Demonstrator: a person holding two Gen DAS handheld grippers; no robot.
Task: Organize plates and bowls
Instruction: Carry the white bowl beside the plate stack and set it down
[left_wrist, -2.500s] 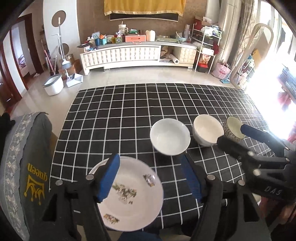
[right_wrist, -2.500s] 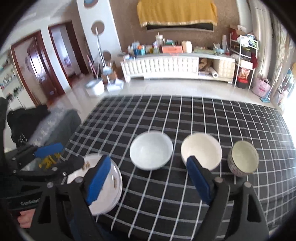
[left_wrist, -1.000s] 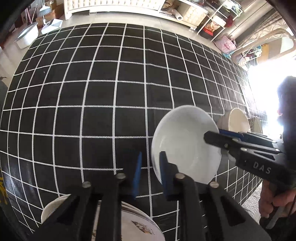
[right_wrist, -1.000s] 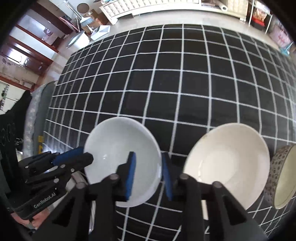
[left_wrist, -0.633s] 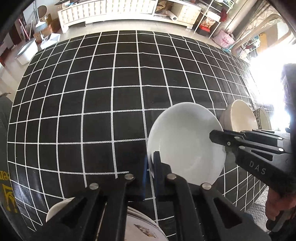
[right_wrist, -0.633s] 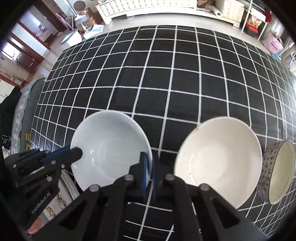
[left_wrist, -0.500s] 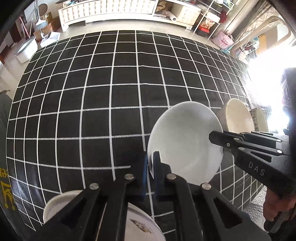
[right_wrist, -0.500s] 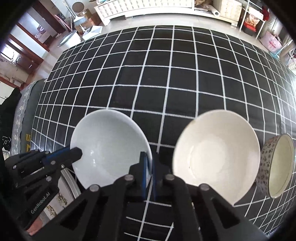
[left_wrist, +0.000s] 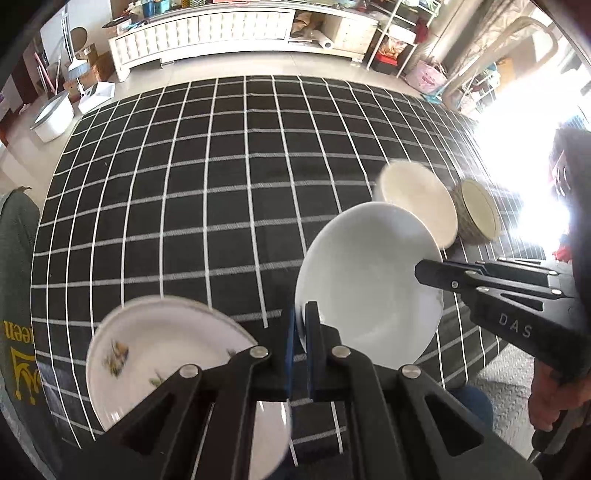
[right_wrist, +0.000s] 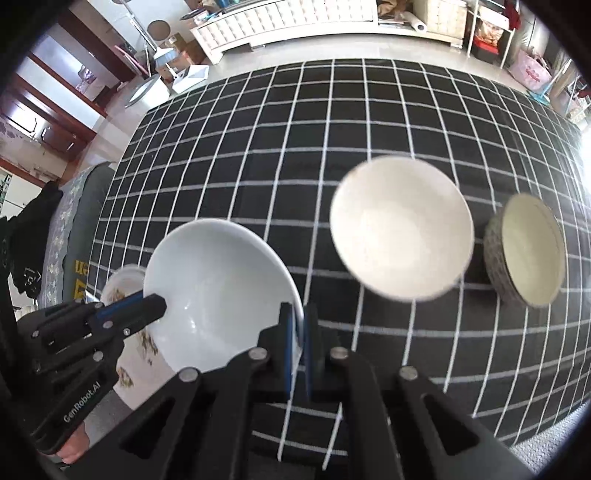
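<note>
White bowl (left_wrist: 369, 280) held over the checked surface (left_wrist: 221, 177), gripped on opposite rims. Left gripper (left_wrist: 300, 325) clamped on the near-left rim, fingers (left_wrist: 313, 321) closed to the rim's thickness; right gripper (right_wrist: 300, 332) likewise pinching the right rim (blue pads either side). Cream bowl (right_wrist: 402, 225) resting to the right, patterned bowl (right_wrist: 524, 251) just beyond it. Plates (left_wrist: 162, 354) stacked lower left, partly under the white bowl in the right wrist view.

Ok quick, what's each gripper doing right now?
Left gripper: shut on the white bowl, at its rim.
Right gripper: shut on the same bowl's opposite rim.
</note>
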